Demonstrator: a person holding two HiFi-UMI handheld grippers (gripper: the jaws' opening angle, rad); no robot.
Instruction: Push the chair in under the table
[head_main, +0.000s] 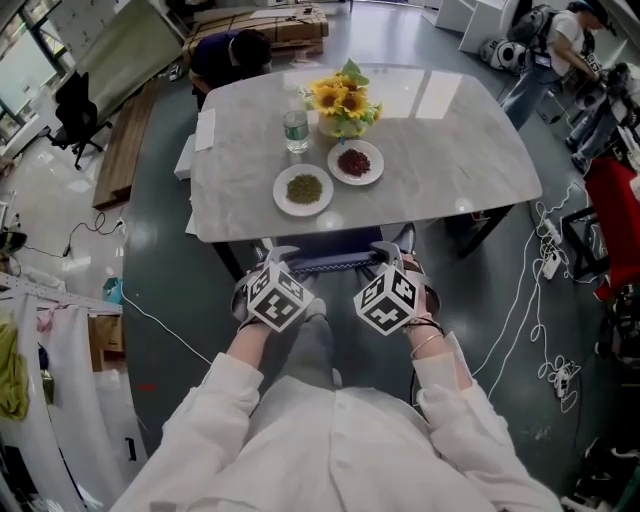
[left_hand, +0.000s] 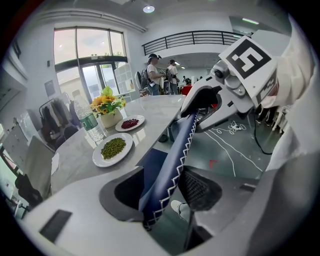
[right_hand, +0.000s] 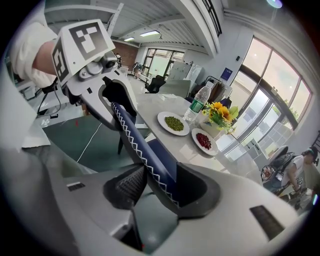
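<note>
Resting on table (head_main: 450, 150), green-bean plate (head_main: 281, 190), red-bean plate (head_main: 376, 165), sunflower vase (head_main: 335, 127)

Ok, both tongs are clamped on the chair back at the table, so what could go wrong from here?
1. The left tongs and right tongs pinch only the top edge of the chair back; a hard push may make them slip off.
2. The chair back is near the table edge, so a bump could jolt the water bottle and sunflower vase.

Navy chair (left_hand: 169, 160) — white zigzag stitching
</note>
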